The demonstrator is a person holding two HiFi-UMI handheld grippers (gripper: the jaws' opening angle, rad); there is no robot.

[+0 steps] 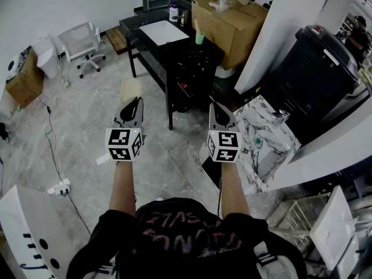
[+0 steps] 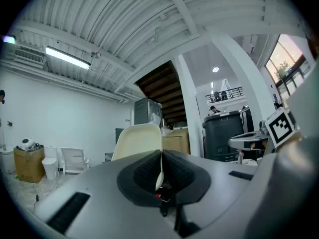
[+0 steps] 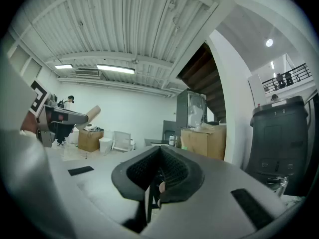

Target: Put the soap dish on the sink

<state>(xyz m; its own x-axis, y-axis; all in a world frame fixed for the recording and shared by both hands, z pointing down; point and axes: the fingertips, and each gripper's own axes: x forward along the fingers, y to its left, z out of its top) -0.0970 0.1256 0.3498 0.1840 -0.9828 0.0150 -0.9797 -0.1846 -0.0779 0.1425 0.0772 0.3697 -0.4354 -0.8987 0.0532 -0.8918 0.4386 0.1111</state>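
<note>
My dark shirt (image 1: 180, 237) sits lowest. My left gripper (image 1: 132, 108) clamps the cream soap dish (image 1: 130, 89) by its edge, above the floor (image 1: 81, 121), well apart from the marble sink (image 1: 258, 121). My right gripper (image 1: 219, 114): jaws together, empty.

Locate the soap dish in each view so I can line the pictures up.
Head view: soap dish left of centre, sticking out ahead of the left gripper.
Left gripper view: centre, a cream slab rising from the shut jaws.
Right gripper view: far left, a small tan shape.
Shared landmark: the cardboard box.
</note>
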